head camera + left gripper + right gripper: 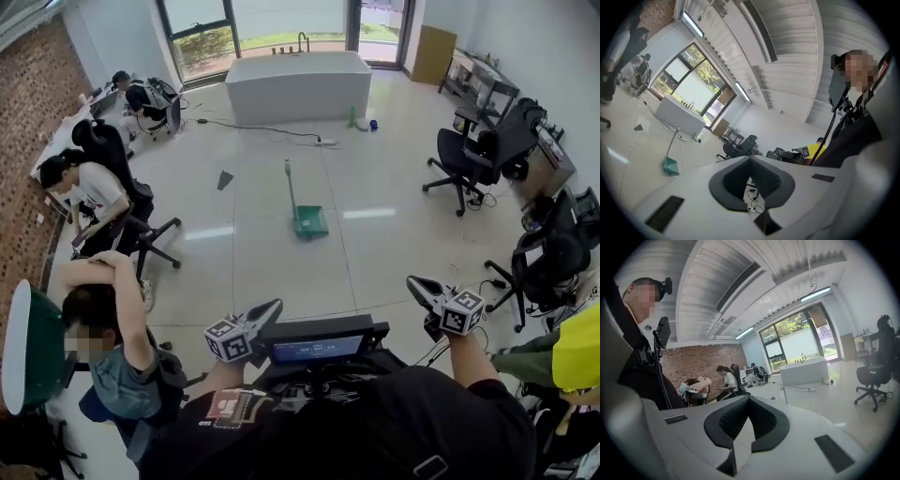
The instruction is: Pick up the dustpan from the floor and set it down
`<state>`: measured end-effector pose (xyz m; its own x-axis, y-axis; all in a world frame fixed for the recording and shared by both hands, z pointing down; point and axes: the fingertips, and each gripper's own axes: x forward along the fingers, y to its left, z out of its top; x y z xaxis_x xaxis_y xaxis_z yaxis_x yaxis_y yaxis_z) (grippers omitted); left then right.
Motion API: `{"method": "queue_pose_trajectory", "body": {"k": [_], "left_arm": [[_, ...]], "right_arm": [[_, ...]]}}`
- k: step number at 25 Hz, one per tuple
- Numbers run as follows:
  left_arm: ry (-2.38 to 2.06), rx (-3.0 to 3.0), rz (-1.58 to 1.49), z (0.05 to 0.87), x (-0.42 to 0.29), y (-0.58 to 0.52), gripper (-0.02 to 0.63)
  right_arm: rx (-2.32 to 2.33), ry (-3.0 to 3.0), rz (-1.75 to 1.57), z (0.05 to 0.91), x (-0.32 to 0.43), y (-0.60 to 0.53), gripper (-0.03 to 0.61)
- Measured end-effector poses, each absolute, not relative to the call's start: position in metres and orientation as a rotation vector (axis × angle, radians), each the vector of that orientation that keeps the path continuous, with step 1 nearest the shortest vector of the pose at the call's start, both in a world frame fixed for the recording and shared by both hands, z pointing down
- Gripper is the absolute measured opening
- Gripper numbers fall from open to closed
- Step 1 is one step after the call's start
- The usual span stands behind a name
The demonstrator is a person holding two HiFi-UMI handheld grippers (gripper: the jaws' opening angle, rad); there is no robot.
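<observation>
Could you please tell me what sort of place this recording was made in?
Most likely an open-plan office or lab workroom: people sit at desks along a brick wall, swivel chairs stand about the tiled floor, and a long white counter sits before big windows. A green dustpan stands mid-floor.

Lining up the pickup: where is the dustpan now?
Head view, centre: the dustpan sits on the open floor, handle up, this side of the white counter.

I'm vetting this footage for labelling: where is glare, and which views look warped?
Head view: daylight leaves bright streaks on the glossy floor beside the green dustpan, which is sharp. Left gripper view and right gripper view: heavy fisheye, dark rounded corners, lines of the ceiling bowed.
</observation>
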<state>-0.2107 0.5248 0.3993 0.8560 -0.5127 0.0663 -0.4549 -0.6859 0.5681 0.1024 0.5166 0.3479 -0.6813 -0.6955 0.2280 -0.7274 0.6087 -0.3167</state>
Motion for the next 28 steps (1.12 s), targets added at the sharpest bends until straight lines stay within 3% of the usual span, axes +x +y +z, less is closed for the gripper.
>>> {"method": "queue_pose_trajectory", "body": {"k": [6, 18, 22, 28], "left_arm": [[-0.683, 2.471, -0.077, 0.394, -0.15, 0.617, 0.017], [-0.748, 2.46, -0.122, 0.395, 0.092, 0.843, 0.017], [-0.818, 2.47, -0.101, 0.379, 0.091, 0.888, 0.017], [-0.87, 2.482, -0.193, 0.362, 0.024, 0.926, 0.017]], "right_arm": [[1.192, -2.764, 0.588, 0.352, 0.148, 0.617, 0.023], [1.08, -2.821, 0.707, 0.395, 0.344, 0.849, 0.023], [1.067, -2.861, 0.764, 0.388, 0.351, 0.884, 0.021], [1.062, -2.891, 0.646, 0.365, 0.303, 0.904, 0.02]]}}
